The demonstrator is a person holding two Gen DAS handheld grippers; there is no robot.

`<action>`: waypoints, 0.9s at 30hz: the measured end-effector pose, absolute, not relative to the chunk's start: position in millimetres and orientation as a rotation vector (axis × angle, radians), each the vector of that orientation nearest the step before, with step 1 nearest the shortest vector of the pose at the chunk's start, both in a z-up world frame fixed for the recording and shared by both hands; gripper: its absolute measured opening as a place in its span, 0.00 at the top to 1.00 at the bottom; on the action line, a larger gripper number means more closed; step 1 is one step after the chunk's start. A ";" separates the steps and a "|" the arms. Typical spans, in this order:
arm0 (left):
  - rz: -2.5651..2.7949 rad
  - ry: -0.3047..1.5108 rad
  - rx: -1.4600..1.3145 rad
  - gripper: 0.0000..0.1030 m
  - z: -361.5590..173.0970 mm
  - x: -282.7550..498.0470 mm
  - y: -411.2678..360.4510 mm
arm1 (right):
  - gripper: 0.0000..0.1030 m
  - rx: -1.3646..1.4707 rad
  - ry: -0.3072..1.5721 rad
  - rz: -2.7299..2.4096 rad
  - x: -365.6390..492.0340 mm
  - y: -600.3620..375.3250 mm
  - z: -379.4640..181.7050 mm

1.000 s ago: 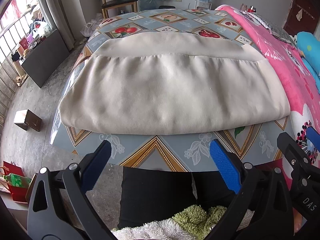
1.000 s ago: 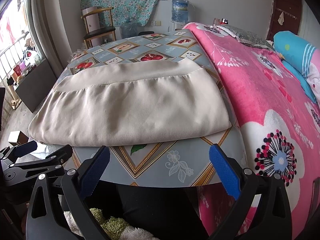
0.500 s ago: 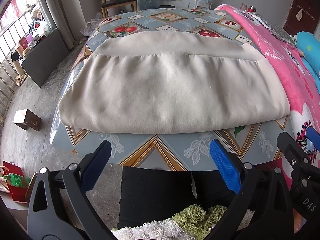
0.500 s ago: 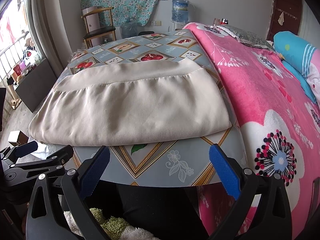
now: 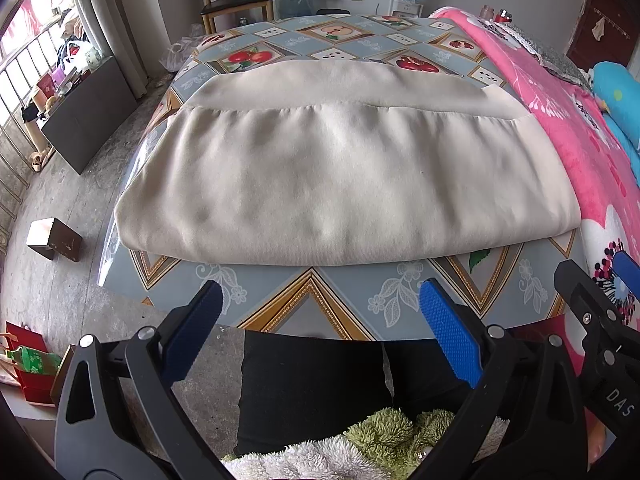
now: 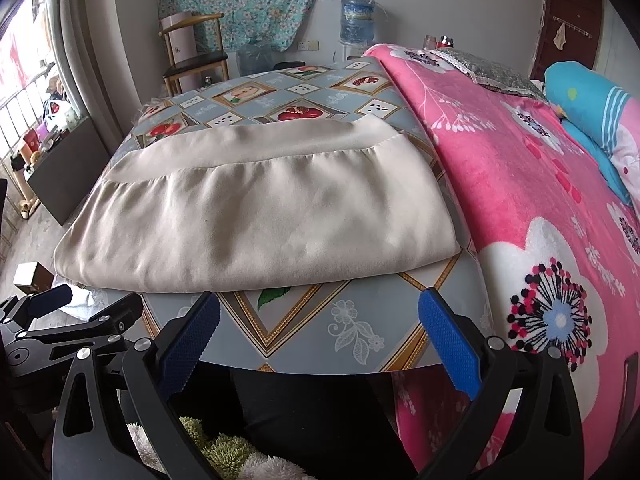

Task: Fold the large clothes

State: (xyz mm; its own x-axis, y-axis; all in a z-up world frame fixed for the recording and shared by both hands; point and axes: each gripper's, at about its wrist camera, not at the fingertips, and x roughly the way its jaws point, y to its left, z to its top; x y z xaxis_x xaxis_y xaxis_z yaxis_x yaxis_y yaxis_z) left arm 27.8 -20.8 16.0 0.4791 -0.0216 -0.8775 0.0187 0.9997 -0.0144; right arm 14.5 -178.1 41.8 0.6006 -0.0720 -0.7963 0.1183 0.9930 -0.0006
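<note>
Both left gripper and right gripper fingers wide apart, empty.

1 folded beige garment ahead of claws | 2 claws: left claw, right claw | 1 surface | 1 chair | 1 water jug | 1 pink blanket

Right claw cut off by frame edge.

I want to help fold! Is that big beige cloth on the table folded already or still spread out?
Folded at least once. The beige garment lies flat on the table, its near edge rounded and doubled like a fold, not a single hem.
</note>
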 end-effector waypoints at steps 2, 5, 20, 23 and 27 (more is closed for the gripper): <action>-0.024 1.070 -0.002 0.07 16.0 27.8 -20.9 | 0.06 0.055 0.923 -0.114 15.4 -178.4 41.1; -0.024 1.070 -0.003 0.07 15.7 27.1 -21.1 | 0.06 0.056 0.925 -0.117 15.7 -179.0 40.2; -0.019 1.070 -0.005 0.07 18.7 26.3 -17.9 | 0.06 0.056 0.932 -0.123 17.7 -178.9 37.1; -0.017 1.071 -0.007 0.07 18.6 26.6 -15.9 | 0.06 0.055 0.931 -0.124 17.7 -178.6 37.2; -0.016 1.071 -0.009 0.07 19.1 25.9 -14.3 | 0.06 0.056 0.933 -0.123 17.6 -178.5 36.8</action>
State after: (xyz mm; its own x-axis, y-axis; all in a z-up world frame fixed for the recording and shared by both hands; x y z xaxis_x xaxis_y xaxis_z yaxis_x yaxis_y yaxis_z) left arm 25.9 -14.3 19.1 0.4790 -0.0177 -0.8776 0.0086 0.9998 -0.0155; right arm 17.6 -178.5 36.8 0.5886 -0.0818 -0.8043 0.1300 0.9915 -0.0058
